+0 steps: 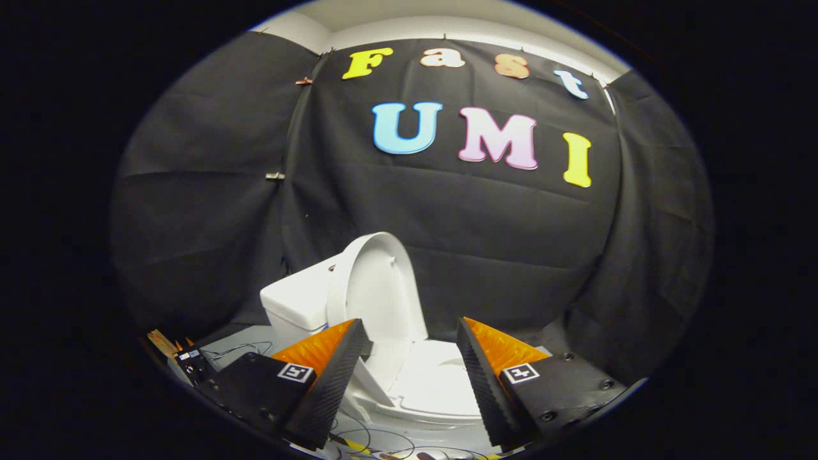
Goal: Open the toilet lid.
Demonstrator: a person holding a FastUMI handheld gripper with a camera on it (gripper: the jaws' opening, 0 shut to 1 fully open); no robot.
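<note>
A white toilet stands just ahead of my fingers against the black cloth wall. Its lid (377, 287) is raised, leaning back against the tank (297, 303). The seat (441, 383) lies flat below it and shows between my fingers. My gripper (412, 335) is open, its two fingers spread wide apart with nothing between them. They hover in front of the toilet without touching it; the lid's lower edge passes behind the left fingertip.
Thin cables (377, 441) trail across the light floor beneath my fingers. A small dark box and some wooden pieces (176, 351) sit on the floor to the left of the tank. The black cloth wall closes in behind and on both sides.
</note>
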